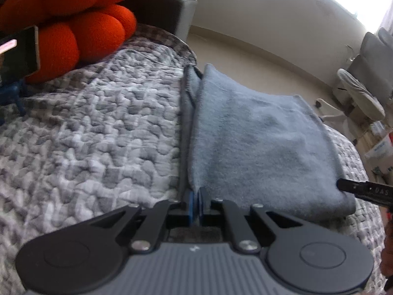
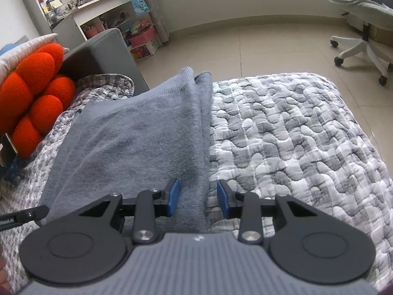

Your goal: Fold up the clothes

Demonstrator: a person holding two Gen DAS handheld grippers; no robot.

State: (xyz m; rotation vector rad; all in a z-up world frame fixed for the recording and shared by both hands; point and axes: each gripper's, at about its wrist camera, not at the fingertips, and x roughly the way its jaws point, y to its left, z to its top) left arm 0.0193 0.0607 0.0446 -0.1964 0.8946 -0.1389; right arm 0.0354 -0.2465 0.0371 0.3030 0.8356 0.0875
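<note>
The grey-blue folded cloth [image 1: 265,147] lay flat on the quilted bedcover [image 1: 93,132], stretching away in front of both tongs. In the left wrist view, its near left corner sat exactly between the blue pads of the left gripper [image 1: 195,198]. These pads were pressed together with only the fabric edge between them, so this gripper had the corner pinched. The rest of the cloth spread to the right of this gripper and ahead of it.

In the right wrist view, the cloth [image 2: 137,132] reached the right gripper [image 2: 198,198] with its right folded edge running between the two pads. This gripper stood partly open; its left pad was over the fabric and its right pad over the bedcover [image 2: 294,132], and the pads did not press on the cloth.

Farther away, an orange knotted cushion [image 2: 36,91] rested to the left of the cloth, near the grey headboard [image 2: 108,51]. An office chair [image 2: 363,29] stood on the floor, beyond the bed to the right.
</note>
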